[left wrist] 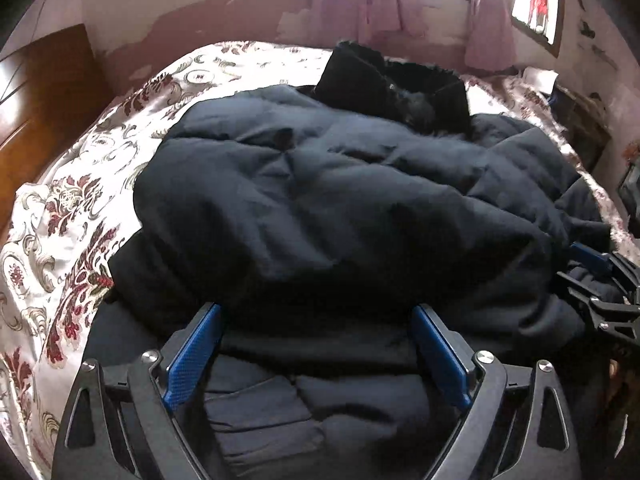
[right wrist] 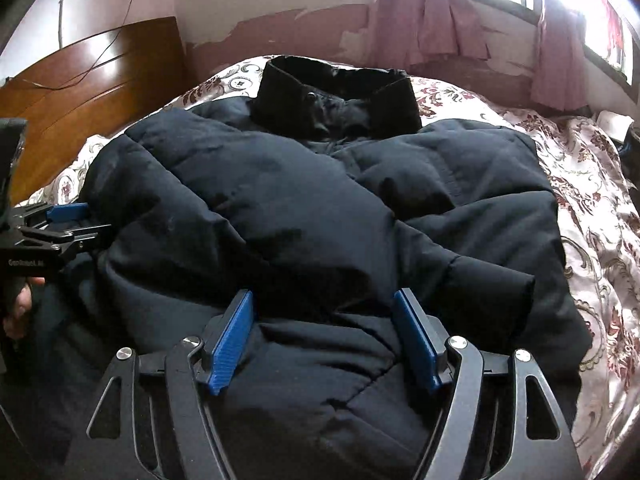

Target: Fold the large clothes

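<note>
Right gripper (right wrist: 324, 312): nearest the right wrist lens, low over the jacket's near hem; blue pads apart, jaws wide, dark fabric bulging between them but not pinched.
Left gripper (left wrist: 318, 328): low at the near hem too, further toward the headboard side; blue pads spread, nothing clamped, cloth lying between and below.
Padded jacket (right wrist: 320, 208): dark navy, spread across the floral bedspread (right wrist: 592, 184), black collar (right wrist: 336, 96) at the far end toward the curtain (right wrist: 424, 20).
Sleeve (right wrist: 472, 276): folded in over the jacket's body, cuff pointing to the window side, just beyond the right gripper.
Headboard (right wrist: 92, 88): wooden, off the jacket's left flank.
Step in hand: likely the lengthwise fold, sleeves seemingly in, both grippers lined up on the near hem.
Next move calls for: closing both pairs of pads on the thick hem together, taking all layers, then lifting and carrying the hem toward the collar evenly.
Risk: puffy filling may slip from a shallow bite.
</note>
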The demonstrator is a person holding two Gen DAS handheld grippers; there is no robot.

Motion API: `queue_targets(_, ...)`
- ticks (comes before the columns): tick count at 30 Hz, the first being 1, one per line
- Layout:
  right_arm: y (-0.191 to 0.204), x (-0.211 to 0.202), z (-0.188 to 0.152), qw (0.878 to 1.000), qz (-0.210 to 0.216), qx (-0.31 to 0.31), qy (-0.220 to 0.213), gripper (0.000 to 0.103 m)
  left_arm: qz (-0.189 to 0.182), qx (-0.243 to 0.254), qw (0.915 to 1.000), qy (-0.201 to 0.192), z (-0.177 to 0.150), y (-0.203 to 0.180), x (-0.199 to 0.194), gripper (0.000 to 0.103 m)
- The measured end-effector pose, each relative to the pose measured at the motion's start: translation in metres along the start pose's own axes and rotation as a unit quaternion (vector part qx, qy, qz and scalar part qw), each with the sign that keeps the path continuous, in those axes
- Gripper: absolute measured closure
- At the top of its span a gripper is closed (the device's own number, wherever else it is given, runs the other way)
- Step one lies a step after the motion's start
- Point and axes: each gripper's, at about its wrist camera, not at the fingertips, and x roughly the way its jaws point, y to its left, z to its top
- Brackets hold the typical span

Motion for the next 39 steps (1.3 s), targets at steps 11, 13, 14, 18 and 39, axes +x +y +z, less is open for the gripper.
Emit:
queue_targets(11,-0.007,0.002,-0.015,0.999,0.017,0.000,-0.035,0.035,0.008,0.011,0.9996,-0.026,-0.009,0.000,0.008,0.002)
queue_targets(13,-0.008,-0.001,-0.016,0.999,0.022,0.004,-0.041,0.035,-0.001,0.007,0.9994,-0.034,-0.009,0.003,0.005,0.001)
queue_targets(14,-0.009,-0.002,-0.016,0.999,0.024,0.006,-0.045,0.035,-0.004,0.005,0.9993,-0.036,-0.010,0.003,0.004,0.000)
queue_targets(18,-0.015,-0.011,-0.016,0.998,0.034,0.018,-0.044,0.035,-0.025,-0.010,0.9993,-0.026,-0.005,0.009,-0.005,0.000)
queue_targets(39,-0.101,0.036,0.166,0.990,0.063,0.104,0.072,0.030,-0.051,-0.043,0.9976,0.018,0.208,0.021,0.020,0.000)
